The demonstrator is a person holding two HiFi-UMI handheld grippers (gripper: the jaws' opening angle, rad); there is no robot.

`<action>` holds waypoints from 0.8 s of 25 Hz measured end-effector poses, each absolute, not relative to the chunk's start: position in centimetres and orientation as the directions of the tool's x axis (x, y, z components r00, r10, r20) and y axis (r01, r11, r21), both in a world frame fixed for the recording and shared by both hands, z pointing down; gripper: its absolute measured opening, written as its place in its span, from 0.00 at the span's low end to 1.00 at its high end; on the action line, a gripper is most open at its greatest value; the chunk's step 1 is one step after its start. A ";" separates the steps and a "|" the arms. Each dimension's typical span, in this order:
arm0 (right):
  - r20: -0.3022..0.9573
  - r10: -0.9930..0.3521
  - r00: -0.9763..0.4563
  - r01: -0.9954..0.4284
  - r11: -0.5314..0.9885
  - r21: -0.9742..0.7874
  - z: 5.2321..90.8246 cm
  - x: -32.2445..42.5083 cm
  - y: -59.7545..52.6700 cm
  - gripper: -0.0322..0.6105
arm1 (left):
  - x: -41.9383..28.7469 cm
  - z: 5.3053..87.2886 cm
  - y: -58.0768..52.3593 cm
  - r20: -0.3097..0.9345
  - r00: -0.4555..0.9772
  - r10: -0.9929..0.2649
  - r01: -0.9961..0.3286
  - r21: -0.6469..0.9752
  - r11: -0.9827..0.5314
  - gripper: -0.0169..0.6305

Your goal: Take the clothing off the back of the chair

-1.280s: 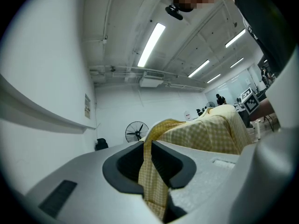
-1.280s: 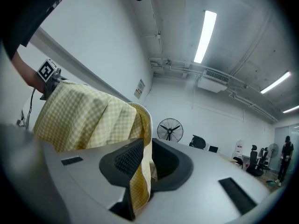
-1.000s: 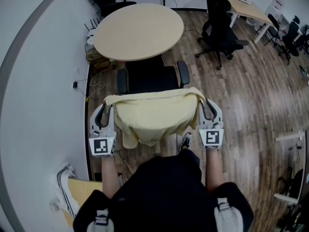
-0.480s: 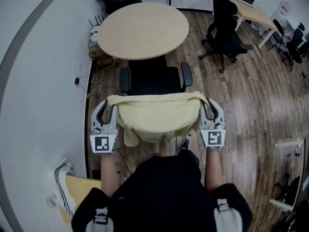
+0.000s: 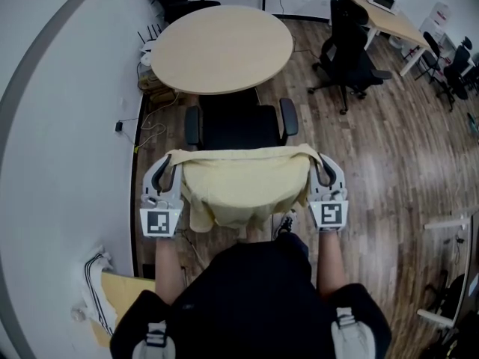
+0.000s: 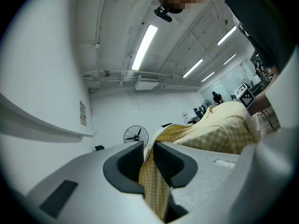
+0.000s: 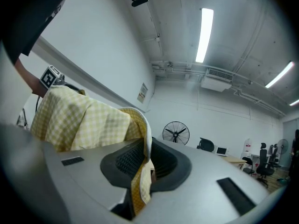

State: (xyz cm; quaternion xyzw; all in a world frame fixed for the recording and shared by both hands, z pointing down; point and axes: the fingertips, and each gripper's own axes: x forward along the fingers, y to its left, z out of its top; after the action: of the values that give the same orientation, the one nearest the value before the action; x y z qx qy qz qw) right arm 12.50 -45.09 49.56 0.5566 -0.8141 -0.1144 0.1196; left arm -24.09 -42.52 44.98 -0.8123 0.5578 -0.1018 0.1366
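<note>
Clothing point(image 5: 243, 182), a pale yellow checked piece, hangs spread between your two grippers, just on your side of the black chair point(image 5: 236, 126) pushed up to the round table point(image 5: 221, 47). You hold it by its top corners, one at each side. The upper edge runs nearly straight from hand to hand, and the rest drapes down toward you in loose folds. That wide, level hold makes sense: it keeps the cloth open like a sheet, so it can come off the backrest without bunching or snagging.

Your left gripper point(image 5: 166, 167) has just been closing its jaws. Its own view shows a band of the checked fabric running down between the dark pads, which pinch it. Your right gripper point(image 5: 326, 167) is clamped on the opposite corner, with a fold of fabric squeezed between its pads and trailing out below. Both point level, away from you and toward the table.

The backrest is hidden under the cloth in the head view, so you cannot tell whether the fabric is clear of it or resting on its top edge. The grasp looks done, and lifting or drawing the cloth away seems to be the step in hand. Mind the hanging lower hem, which could catch on the backrest if you pull low.
</note>
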 end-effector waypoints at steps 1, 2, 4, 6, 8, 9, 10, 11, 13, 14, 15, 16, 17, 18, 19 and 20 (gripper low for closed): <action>0.066 -0.933 -0.353 -0.879 0.355 0.318 49.5 12.5 -45.1 0.09 | -24.0 45.0 -42.5 0.016 0.362 -0.932 -0.878 -0.330 -0.347 0.10; 0.064 -0.933 -0.354 -0.879 0.355 0.318 49.5 12.4 -45.1 0.08 | -23.9 45.1 -42.4 0.017 0.366 -0.930 -0.878 -0.325 -0.351 0.08; 0.060 -0.932 -0.358 -0.877 0.357 0.322 49.6 12.4 -45.0 0.07 | -23.7 45.2 -42.2 0.013 0.373 -0.928 -0.877 -0.321 -0.357 0.05; 0.064 -0.931 -0.360 -0.874 0.361 0.326 49.5 12.4 -44.9 0.07 | -23.6 45.3 -42.1 0.017 0.376 -0.926 -0.876 -0.319 -0.361 0.05; 0.074 -0.931 -0.358 -0.874 0.362 0.324 49.4 12.3 -44.8 0.07 | -23.6 45.3 -42.0 0.019 0.378 -0.926 -0.877 -0.313 -0.364 0.05; 0.076 -0.932 -0.356 -0.875 0.360 0.323 49.4 12.3 -44.8 0.07 | -23.7 45.2 -41.9 0.019 0.379 -0.925 -0.877 -0.313 -0.365 0.05; 0.075 -0.932 -0.354 -0.876 0.358 0.323 49.4 12.3 -44.8 0.07 | -23.7 45.1 -41.9 0.018 0.380 -0.925 -0.876 -0.314 -0.366 0.05; 0.073 -0.933 -0.353 -0.876 0.357 0.324 49.3 12.3 -44.8 0.07 | -23.7 45.0 -41.9 0.016 0.380 -0.925 -0.876 -0.315 -0.366 0.05; 0.069 -0.933 -0.354 -0.876 0.356 0.325 49.2 12.3 -44.7 0.07 | -23.6 44.9 -41.7 0.015 0.382 -0.924 -0.875 -0.315 -0.367 0.05; 0.069 -0.932 -0.355 -0.874 0.357 0.329 49.1 12.2 -44.6 0.06 | -23.6 44.9 -41.6 0.013 0.383 -0.924 -0.875 -0.317 -0.367 0.04; 0.069 -0.932 -0.356 -0.873 0.358 0.332 49.1 12.2 -44.5 0.06 | -23.6 44.9 -41.4 0.011 0.384 -0.923 -0.874 -0.319 -0.367 0.04; 0.069 -0.933 -0.354 -0.873 0.356 0.333 49.2 12.2 -44.4 0.06 | -23.6 44.9 -41.2 0.010 0.385 -0.923 -0.873 -0.320 -0.368 0.04; 0.068 -0.934 -0.352 -0.875 0.354 0.331 49.1 12.2 -44.2 0.06 | -23.6 44.9 -41.1 0.009 0.386 -0.923 -0.873 -0.318 -0.368 0.04; 0.066 -0.934 -0.350 -0.877 0.351 0.329 49.1 12.2 -44.1 0.06 | -23.6 45.0 -41.0 0.009 0.386 -0.922 -0.874 -0.317 -0.369 0.04; 0.063 -0.934 -0.351 -0.877 0.351 0.327 49.0 12.2 -43.9 0.06 | -23.5 45.0 -40.8 0.009 0.387 -0.922 -0.874 -0.317 -0.369 0.04; 0.059 -0.934 -0.353 -0.878 0.353 0.324 49.0 12.2 -43.8 0.06 | -23.5 45.0 -40.7 0.007 0.388 -0.922 -0.873 -0.317 -0.370 0.04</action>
State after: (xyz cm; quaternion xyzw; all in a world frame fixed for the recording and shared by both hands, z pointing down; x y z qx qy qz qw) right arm 12.20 -43.78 49.01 0.5564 -0.8139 -0.1186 0.1176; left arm -23.53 -40.72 44.96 -0.8225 0.5457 -0.0917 0.1319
